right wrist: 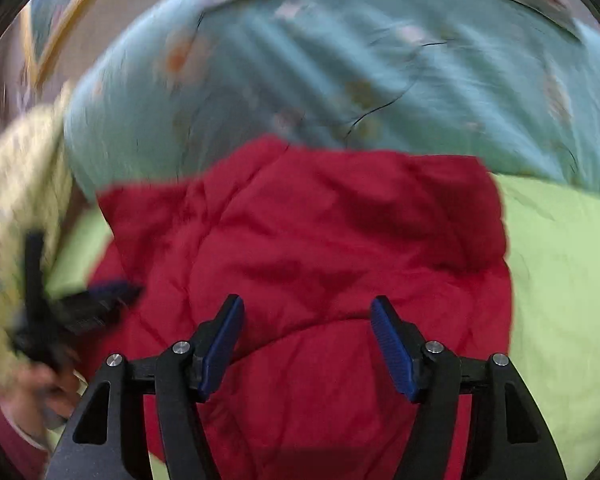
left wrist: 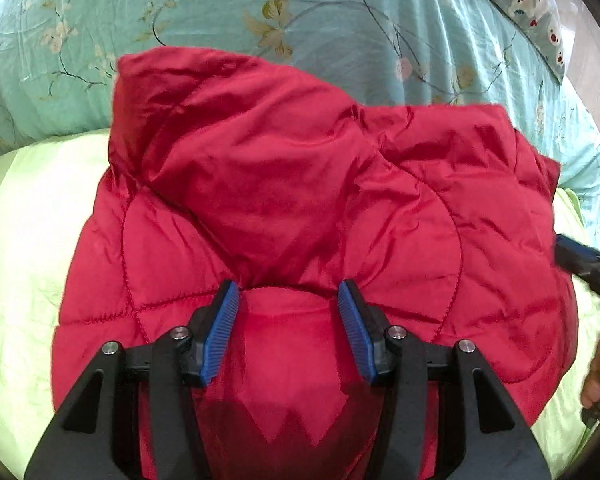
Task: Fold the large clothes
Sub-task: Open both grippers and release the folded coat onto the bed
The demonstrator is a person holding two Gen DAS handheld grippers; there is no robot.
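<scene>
Red jacket folded on the bed, our tongs above it.

At far left we see open light green quilt, clear to the jacket's left edge; behind lies the teal floral sheet. Our left tongs stand half open with a puffed fold of jacket between the pads, whether pinched we cannot tell. Our right tongs gape wide over the jacket, holding nothing. More green quilt lies free beyond the jacket's right edge.
</scene>
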